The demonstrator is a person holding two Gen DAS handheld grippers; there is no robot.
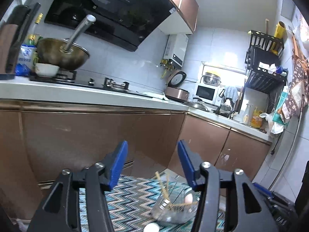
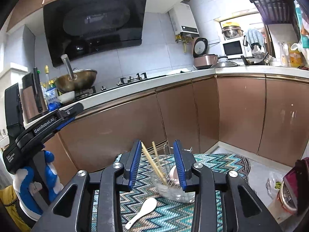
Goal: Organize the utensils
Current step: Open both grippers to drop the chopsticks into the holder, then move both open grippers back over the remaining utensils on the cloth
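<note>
A clear glass bowl [image 2: 173,185] is seen on the zigzag mat [image 2: 212,164] — bamboo chopsticks [image 2: 154,162] leaning inside; left tool [image 1: 152,164] and right tool [image 2: 156,164] are parted, empty.

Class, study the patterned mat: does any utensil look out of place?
Yes. The white spoon lies loose on the patterned mat, outside the glass bowl where the chopsticks stand.
</note>
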